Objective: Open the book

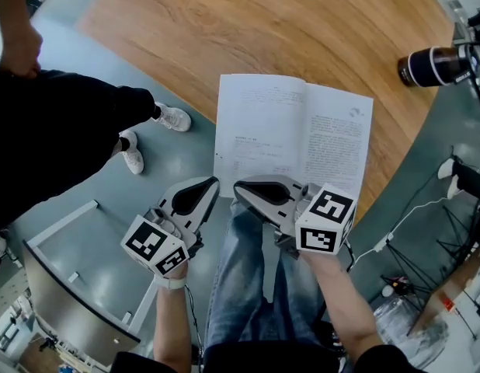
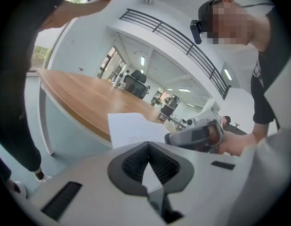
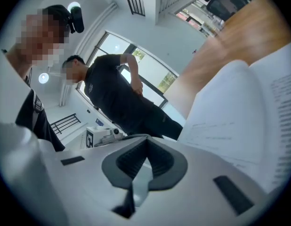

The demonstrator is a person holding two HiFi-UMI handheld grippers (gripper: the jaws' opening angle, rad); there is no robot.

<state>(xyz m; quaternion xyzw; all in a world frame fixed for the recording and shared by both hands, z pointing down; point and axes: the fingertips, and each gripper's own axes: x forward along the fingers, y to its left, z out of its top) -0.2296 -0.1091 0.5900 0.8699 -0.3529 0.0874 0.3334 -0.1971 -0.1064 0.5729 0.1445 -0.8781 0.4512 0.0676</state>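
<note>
Left gripper (image 1: 213, 182) and right gripper (image 1: 238, 186) sit side by side, close together but not touching. Looking along the left gripper (image 2: 148, 146), its two jaws are pressed together at the tips and nothing is pinched between them. The right gripper (image 3: 146, 141) is the same, with its jaws tight together and holding nothing. Each gripper has a cube with black and white squares at its back end.

Just in front of both tips lies the book (image 1: 294, 134). It is open, with two white pages of small print facing up. Its near edge is right by the tips. The right gripper covers a bit of that edge, so I cannot tell if they touch. From the left gripper the book (image 2: 132, 128) shows just past the jaws. From the right gripper the book (image 3: 244, 112) fills the right side.

Under the book is a brown wooden table (image 1: 302, 29). The book's near left corner sticks out over the table's edge, above the grey floor (image 1: 186, 154).

Behind the grippers are the holder's blue jeans (image 1: 240, 286). Off to the left of the left gripper stands a person in black clothes (image 1: 61, 130) with white shoes (image 1: 174, 118). Far to the right of the right gripper, a black and white tube (image 1: 430, 64) pokes in by the table's edge.
</note>
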